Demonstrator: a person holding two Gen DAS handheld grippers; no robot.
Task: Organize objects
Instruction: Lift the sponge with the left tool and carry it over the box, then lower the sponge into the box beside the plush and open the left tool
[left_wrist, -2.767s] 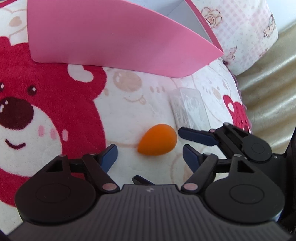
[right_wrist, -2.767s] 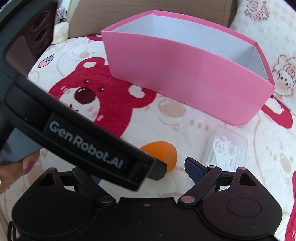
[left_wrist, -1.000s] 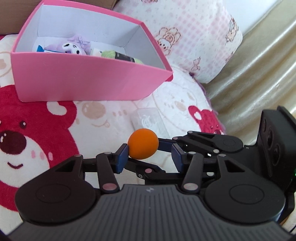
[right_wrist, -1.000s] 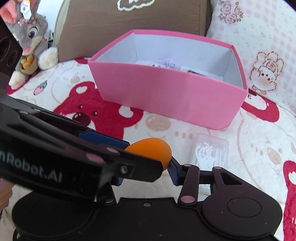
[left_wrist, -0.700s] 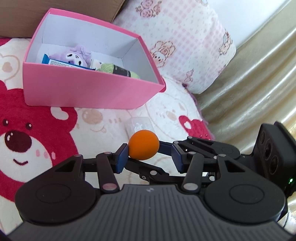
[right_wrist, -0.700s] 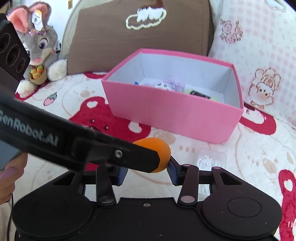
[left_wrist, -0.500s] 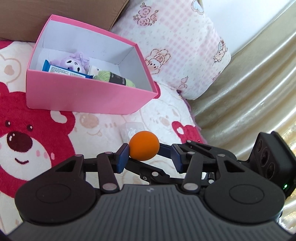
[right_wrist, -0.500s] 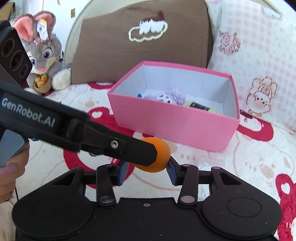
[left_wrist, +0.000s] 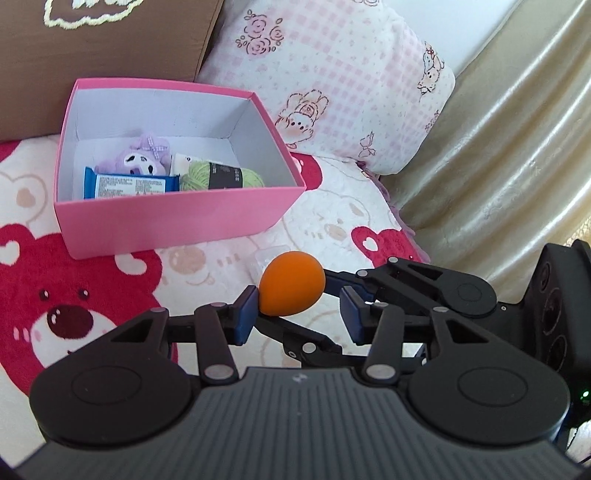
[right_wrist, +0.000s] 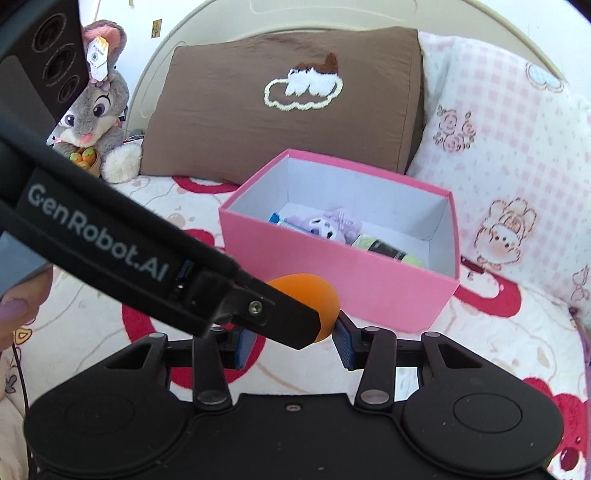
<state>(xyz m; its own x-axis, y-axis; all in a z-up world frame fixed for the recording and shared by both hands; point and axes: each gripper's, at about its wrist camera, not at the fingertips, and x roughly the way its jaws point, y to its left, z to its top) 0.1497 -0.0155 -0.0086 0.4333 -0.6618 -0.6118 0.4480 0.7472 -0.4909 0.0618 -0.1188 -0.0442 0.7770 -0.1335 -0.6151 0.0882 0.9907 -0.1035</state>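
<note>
From the left wrist, sits lifted above the bed short of the pink box (left_wrist: 166, 221) as a soft, light-looking orange sponge (left_wrist: 291, 282), touching just 1 pad of the left gripper (left_wrist: 299, 314), jaws apart; from the right wrist, touches 1 pad of the right gripper (right_wrist: 291, 341), other hidden, clamping unclear, so probably best squeezed gently across the fat middle.

A: Where am I working?
B: I see a home bedroom: a bed with a bear-print blanket (left_wrist: 92, 295), a brown pillow (right_wrist: 280, 107) and pink checked pillow (right_wrist: 509, 155) along its head edge, a plush rabbit (right_wrist: 96, 110), gold curtains (left_wrist: 509, 147).
</note>
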